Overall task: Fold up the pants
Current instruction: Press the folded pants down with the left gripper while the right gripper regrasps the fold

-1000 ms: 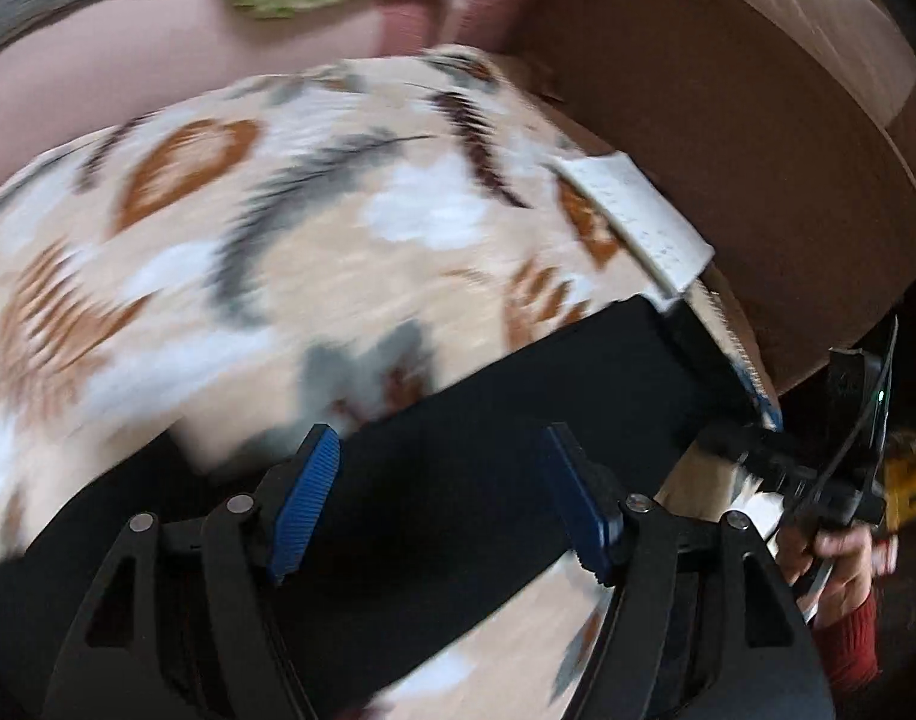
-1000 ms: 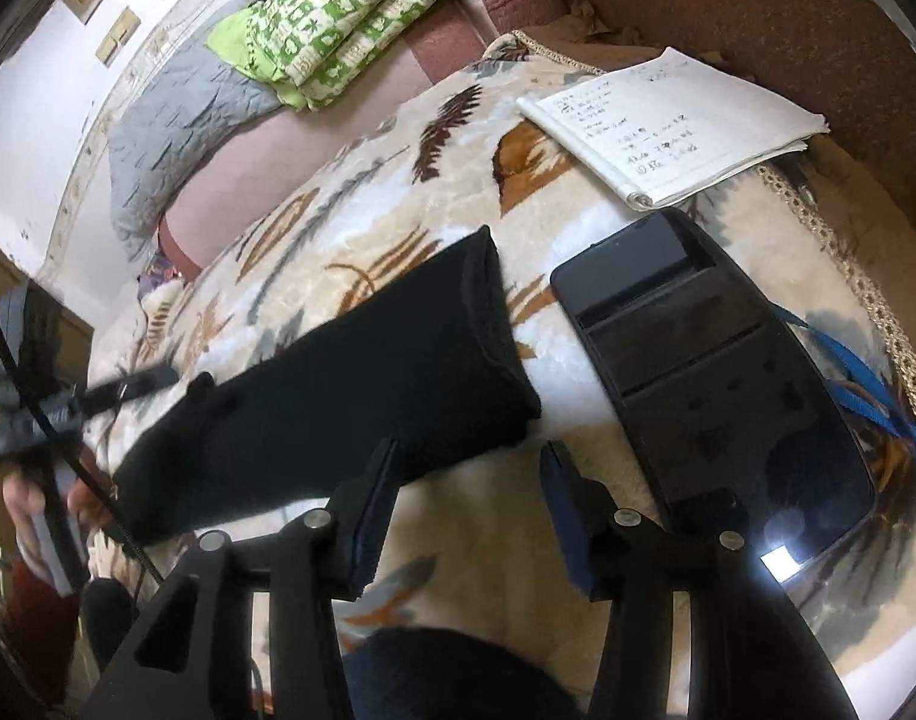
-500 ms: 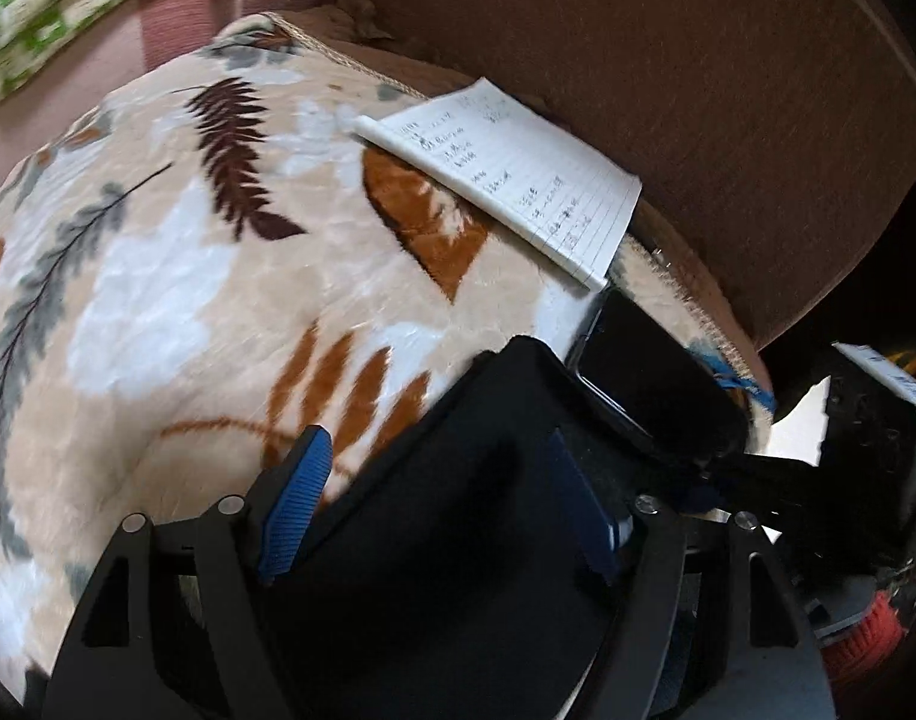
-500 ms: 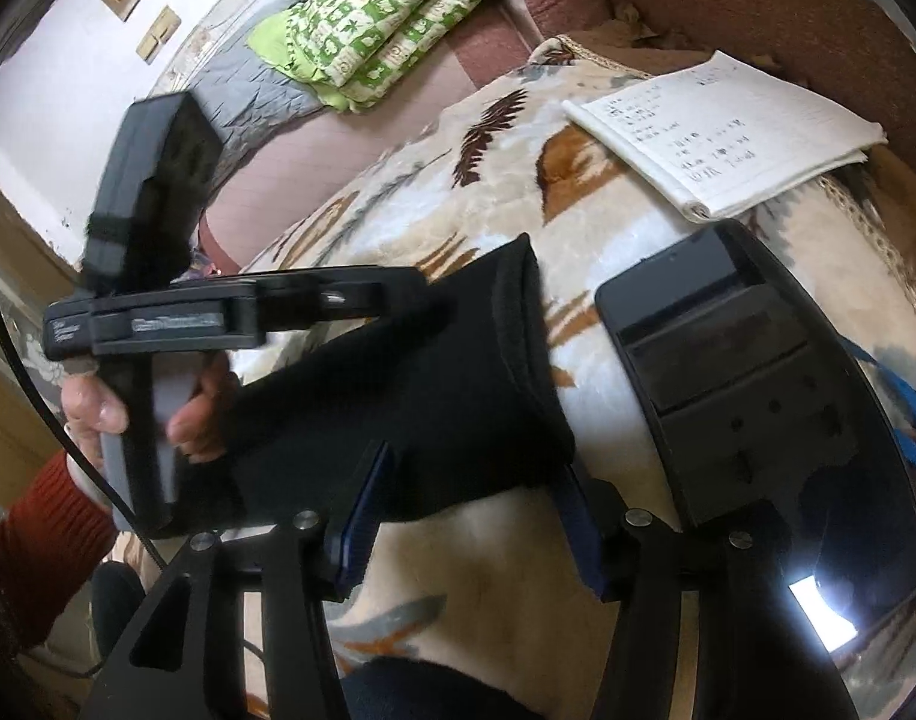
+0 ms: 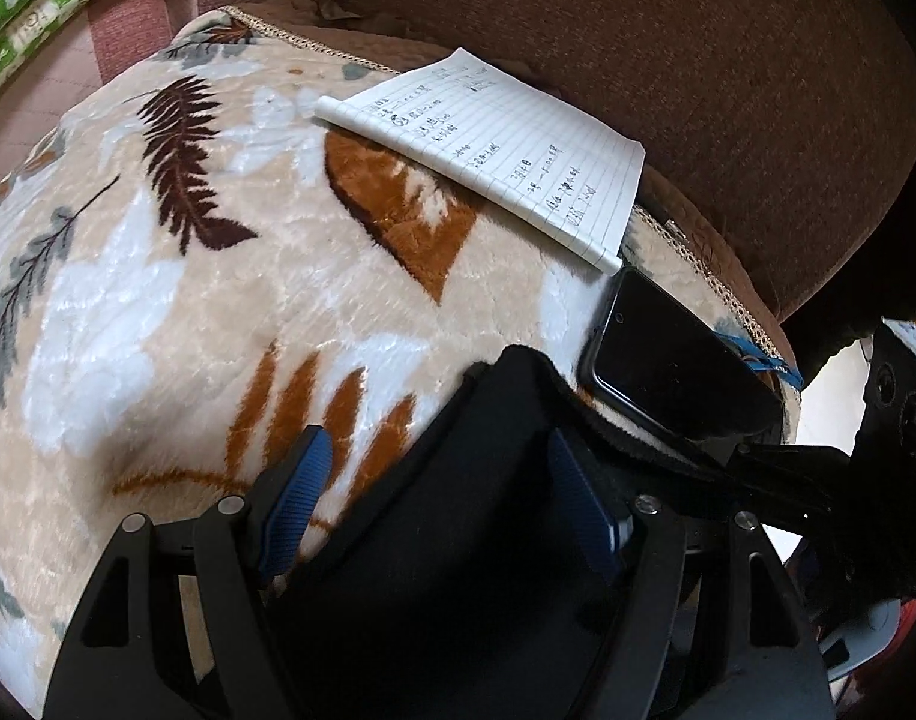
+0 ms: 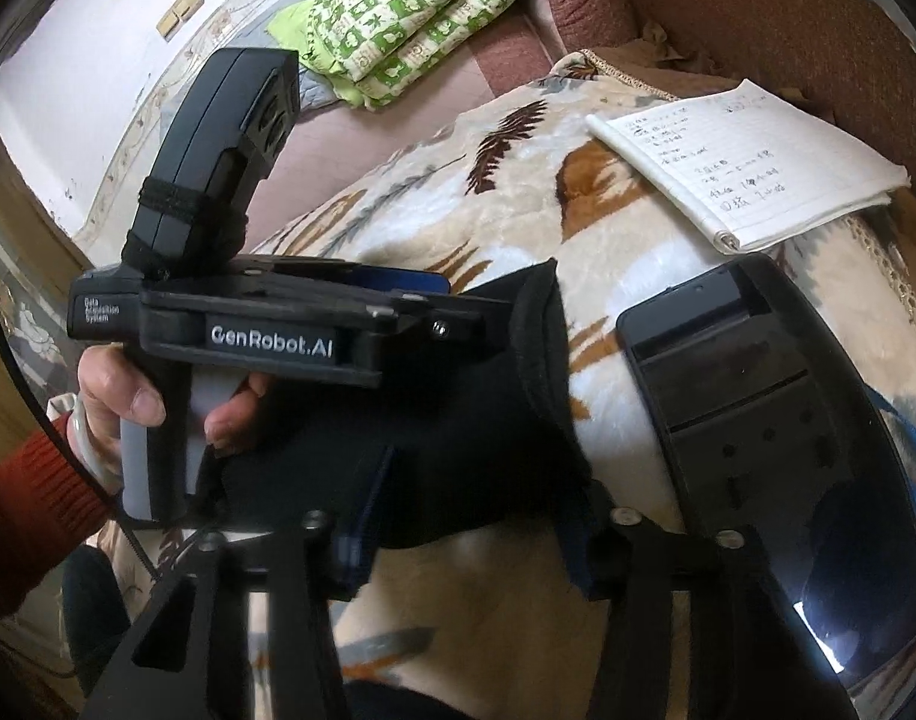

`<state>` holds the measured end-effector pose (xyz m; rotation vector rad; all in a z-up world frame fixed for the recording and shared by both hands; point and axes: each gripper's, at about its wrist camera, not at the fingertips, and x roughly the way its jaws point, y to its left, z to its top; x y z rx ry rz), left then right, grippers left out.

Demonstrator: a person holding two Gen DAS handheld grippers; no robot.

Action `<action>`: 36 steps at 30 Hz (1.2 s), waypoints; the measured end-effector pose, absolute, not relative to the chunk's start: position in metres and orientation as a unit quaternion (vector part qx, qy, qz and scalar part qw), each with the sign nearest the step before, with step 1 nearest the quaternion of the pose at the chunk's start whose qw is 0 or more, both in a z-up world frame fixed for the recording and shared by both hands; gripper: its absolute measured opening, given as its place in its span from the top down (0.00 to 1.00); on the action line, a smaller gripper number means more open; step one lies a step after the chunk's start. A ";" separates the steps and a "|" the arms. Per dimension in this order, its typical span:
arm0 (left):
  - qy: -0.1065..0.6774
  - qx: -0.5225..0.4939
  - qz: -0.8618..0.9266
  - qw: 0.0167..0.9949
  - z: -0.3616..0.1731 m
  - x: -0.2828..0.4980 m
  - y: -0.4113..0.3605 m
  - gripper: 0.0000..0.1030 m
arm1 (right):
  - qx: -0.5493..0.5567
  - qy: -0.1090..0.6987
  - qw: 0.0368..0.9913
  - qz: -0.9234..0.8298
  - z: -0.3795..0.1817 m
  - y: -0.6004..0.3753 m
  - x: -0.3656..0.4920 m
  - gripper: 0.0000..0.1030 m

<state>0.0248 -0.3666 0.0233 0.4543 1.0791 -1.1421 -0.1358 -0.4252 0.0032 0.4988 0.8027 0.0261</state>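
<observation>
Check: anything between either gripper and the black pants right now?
Nothing visible. The black fabric pants lie directly between the left gripper fingers, and under the right gripper. The black phone and lined paper notepad sit beside the pants, not in the path.

Matt black cloth pants (image 5: 458, 540) on plush fleece blanket (image 5: 158, 300)

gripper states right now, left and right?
Left gripper: jaws open, over the black pants, gripping nothing.
Right gripper: jaws open, straddling the pants' near edge, not clamped.
</observation>
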 end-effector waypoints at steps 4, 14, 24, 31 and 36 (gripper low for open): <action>0.463 0.208 -0.514 0.691 0.022 0.020 -0.368 0.31 | 0.276 0.380 0.883 0.019 -0.004 -0.433 -0.132 0.85; 0.453 0.120 -0.509 0.722 0.088 0.041 -0.308 0.47 | 0.193 0.345 0.918 0.031 0.077 -0.386 -0.128 0.87; 0.495 -0.060 -0.390 0.774 0.105 0.094 -0.103 0.36 | 0.106 0.349 0.921 0.139 0.103 -0.255 -0.077 0.87; 0.527 -0.098 -0.301 0.788 0.070 0.087 -0.018 0.35 | 0.081 0.443 0.875 0.180 0.023 -0.165 -0.029 0.78; 0.535 -0.082 -0.289 0.790 0.056 0.068 -0.013 0.34 | 0.151 0.423 0.861 0.238 0.045 -0.194 -0.048 0.54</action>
